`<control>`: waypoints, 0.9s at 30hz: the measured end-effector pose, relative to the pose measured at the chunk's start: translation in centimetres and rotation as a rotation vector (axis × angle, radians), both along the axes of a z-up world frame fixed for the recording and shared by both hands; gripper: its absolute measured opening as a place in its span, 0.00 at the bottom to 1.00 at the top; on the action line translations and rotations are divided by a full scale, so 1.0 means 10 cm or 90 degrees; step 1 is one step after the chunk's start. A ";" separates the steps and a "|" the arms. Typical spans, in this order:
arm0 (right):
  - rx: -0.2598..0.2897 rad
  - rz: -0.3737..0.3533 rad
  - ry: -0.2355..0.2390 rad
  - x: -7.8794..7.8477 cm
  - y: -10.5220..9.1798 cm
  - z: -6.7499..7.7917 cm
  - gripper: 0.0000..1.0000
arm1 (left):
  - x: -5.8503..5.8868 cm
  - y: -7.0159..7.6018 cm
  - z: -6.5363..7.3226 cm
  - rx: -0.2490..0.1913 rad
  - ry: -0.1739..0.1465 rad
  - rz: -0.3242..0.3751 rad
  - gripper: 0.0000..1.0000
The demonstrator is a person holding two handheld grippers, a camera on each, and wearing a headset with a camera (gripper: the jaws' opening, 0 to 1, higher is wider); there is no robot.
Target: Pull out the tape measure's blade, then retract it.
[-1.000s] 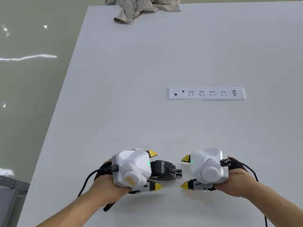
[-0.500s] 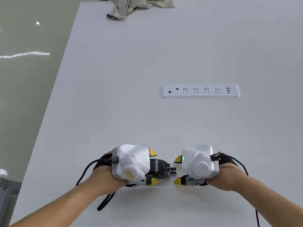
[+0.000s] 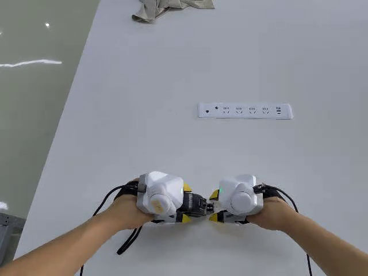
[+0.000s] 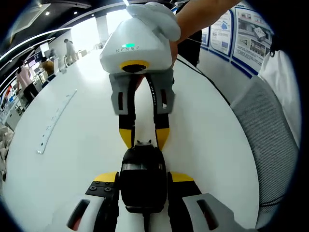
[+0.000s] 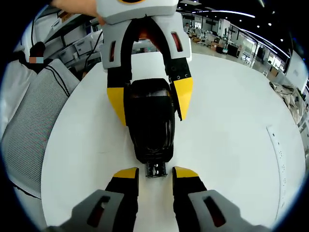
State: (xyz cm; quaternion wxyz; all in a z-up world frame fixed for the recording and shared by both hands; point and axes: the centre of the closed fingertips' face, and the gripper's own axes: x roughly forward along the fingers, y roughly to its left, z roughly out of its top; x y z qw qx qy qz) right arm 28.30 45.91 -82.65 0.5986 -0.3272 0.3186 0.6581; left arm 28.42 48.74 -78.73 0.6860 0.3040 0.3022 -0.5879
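Grippers: two, left gripper (image 3: 187, 203) and right gripper (image 3: 213, 206), lower centre
Tape measure (image 3: 195, 205): one
Power strip (image 3: 245, 110): one
Cloth (image 3: 167, 7): one, top edge

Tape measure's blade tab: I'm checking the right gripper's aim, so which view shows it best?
The right gripper view: the blade tab faces the camera, between the right gripper's yellow tips. The left gripper view shows it small, beyond the tape measure case. In the head view it is too small to tell.
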 end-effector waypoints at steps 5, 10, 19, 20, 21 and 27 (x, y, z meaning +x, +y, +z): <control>0.005 -0.008 0.002 0.02 0.01 0.00 0.25 | 0.00 0.00 0.00 0.003 0.003 -0.011 0.35; 0.003 -0.005 -0.009 0.03 0.01 0.00 0.22 | 0.00 0.00 -0.01 0.005 0.002 -0.017 0.35; 0.004 -0.002 -0.006 0.00 0.02 0.00 0.18 | -0.01 0.00 -0.01 0.009 0.000 -0.038 0.35; 0.004 0.000 -0.006 -0.01 0.02 0.00 0.18 | -0.01 0.00 -0.01 0.010 0.000 -0.040 0.35; 0.003 0.000 -0.005 -0.01 0.02 0.00 0.17 | -0.01 0.00 -0.01 0.011 -0.001 -0.041 0.35; 0.007 0.001 -0.010 -0.01 0.01 -0.01 0.16 | -0.01 0.00 -0.02 0.023 -0.006 -0.049 0.34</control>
